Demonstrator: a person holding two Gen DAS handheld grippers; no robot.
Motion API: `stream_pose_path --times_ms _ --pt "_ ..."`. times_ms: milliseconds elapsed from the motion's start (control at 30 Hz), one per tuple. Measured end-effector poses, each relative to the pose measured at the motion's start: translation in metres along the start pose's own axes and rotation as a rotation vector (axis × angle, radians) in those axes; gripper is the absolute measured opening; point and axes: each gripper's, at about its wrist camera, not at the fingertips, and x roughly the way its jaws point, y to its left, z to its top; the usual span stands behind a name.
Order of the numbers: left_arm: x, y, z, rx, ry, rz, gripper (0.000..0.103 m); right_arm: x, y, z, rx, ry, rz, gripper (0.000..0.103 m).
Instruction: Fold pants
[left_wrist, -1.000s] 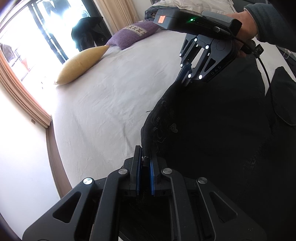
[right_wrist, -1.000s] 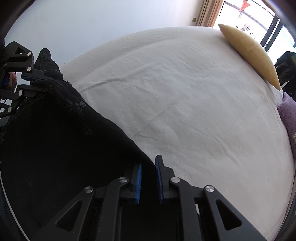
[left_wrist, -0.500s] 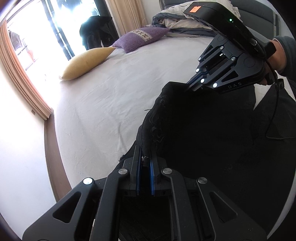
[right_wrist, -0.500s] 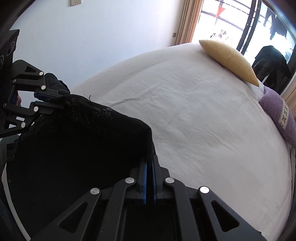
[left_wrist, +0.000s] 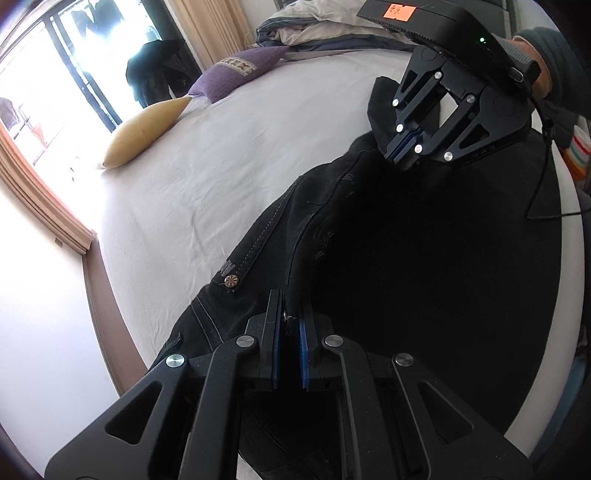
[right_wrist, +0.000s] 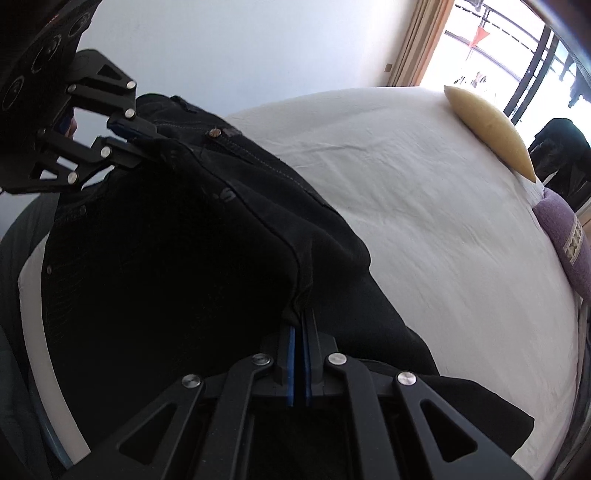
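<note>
Black pants (left_wrist: 424, 258) lie on the white bed (left_wrist: 221, 166), with the waistband and its metal button (left_wrist: 231, 281) showing under a lifted layer. My left gripper (left_wrist: 290, 314) is shut on the edge of that layer. My right gripper (right_wrist: 299, 321) is shut on the other end of the same edge, and it also shows in the left wrist view (left_wrist: 406, 147). In the right wrist view the pants (right_wrist: 184, 258) stretch from my right gripper to my left gripper (right_wrist: 144, 147) at the upper left.
A yellow pillow (left_wrist: 144, 133) and a purple pillow (left_wrist: 236, 72) lie at the far side of the bed. Bedding (left_wrist: 325, 29) is piled at the head. A window with curtains (left_wrist: 48, 199) is on the left. The bed edge (left_wrist: 569, 258) runs close on the right.
Both grippers have carried the held edge of the pants over the lower layer and down. The waistband and button now show beneath. The right gripper closed on the cloth after the earliest frame.
</note>
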Motion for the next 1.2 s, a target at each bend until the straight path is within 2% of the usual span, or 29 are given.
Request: stream_pose_path --times_ms 133,300,500,733,967,1200 --pt "-0.006 -0.026 -0.018 0.063 0.026 -0.022 0.006 -0.013 0.022 -0.020 -0.079 0.027 -0.053 0.004" --pt "-0.012 -0.059 -0.029 0.139 0.045 -0.047 0.006 -0.021 0.061 -0.039 -0.208 0.070 -0.163 0.004" --pt "-0.011 -0.083 -0.041 0.183 0.073 -0.078 0.006 -0.022 0.095 -0.061 -0.268 0.091 -0.204 0.004" --pt "-0.006 -0.116 -0.057 0.310 0.090 -0.081 0.006 -0.014 0.115 -0.068 -0.347 0.136 -0.214 0.004" --pt "0.001 -0.121 -0.070 0.350 0.104 -0.094 0.006 -0.021 0.136 -0.075 -0.393 0.145 -0.209 0.004" --pt "0.009 -0.109 -0.076 0.353 0.120 -0.142 0.006 -0.019 0.146 -0.078 -0.418 0.149 -0.173 0.004"
